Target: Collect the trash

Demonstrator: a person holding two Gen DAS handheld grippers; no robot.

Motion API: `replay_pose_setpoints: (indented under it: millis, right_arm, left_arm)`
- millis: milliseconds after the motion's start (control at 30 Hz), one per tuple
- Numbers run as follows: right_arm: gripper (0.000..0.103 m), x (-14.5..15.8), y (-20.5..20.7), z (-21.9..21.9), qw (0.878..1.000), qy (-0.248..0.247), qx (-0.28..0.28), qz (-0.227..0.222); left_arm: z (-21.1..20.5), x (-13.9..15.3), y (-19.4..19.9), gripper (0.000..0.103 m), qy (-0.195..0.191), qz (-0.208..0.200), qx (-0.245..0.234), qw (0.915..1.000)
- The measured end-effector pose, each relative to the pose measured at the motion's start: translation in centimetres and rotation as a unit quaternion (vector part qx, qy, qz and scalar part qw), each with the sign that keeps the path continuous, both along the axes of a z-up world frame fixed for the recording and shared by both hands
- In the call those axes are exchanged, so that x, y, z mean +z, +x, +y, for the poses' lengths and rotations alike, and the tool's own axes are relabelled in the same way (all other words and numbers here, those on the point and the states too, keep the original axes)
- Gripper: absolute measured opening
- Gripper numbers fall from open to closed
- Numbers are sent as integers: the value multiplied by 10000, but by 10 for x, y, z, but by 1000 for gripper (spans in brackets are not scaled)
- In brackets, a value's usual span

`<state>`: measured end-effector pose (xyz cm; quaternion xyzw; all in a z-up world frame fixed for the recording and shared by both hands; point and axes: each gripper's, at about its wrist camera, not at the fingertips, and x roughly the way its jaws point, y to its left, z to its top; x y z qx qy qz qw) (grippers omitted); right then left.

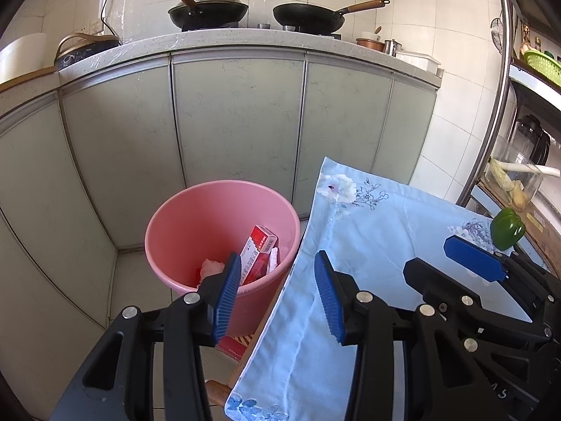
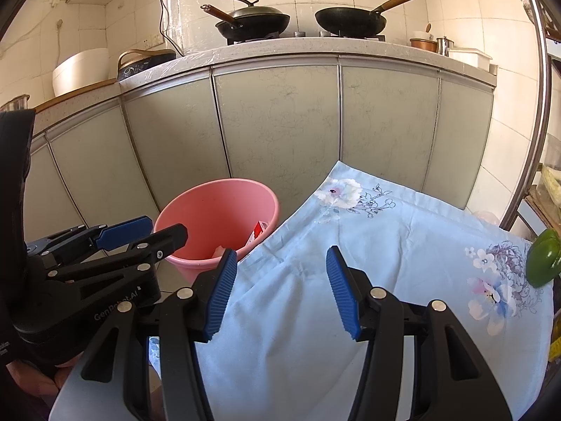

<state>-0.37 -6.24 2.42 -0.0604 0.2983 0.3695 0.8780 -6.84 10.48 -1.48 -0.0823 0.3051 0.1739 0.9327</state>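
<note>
A blue floral cloth (image 2: 350, 280) is covering the table — pink bin (image 1: 217, 210) standing beside it, below kitchen cabinets (image 1: 238, 119). Both grippers — left (image 1: 277, 294), right (image 2: 280, 291) — are hovering agape, empty.

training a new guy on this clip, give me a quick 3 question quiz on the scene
1. True or false: the pink bucket already holds a red and white carton.
2. Which vegetable sits at the far right edge of the blue floral cloth? A) carrot B) green bell pepper C) onion
3. What does the left tool hold?

Key: 1 true. 2 B, the green bell pepper. 3 nothing; its jaws stand open, as do the right tool's.
</note>
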Motion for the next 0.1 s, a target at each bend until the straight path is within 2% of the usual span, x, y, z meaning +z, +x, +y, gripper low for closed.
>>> replay_pose_setpoints:
  millis: [100]
  right_arm:
    - [54, -2, 3, -2, 10000, 27, -19, 42]
  left_arm:
    - [-1, 0, 3, 43, 22, 36, -33, 10000]
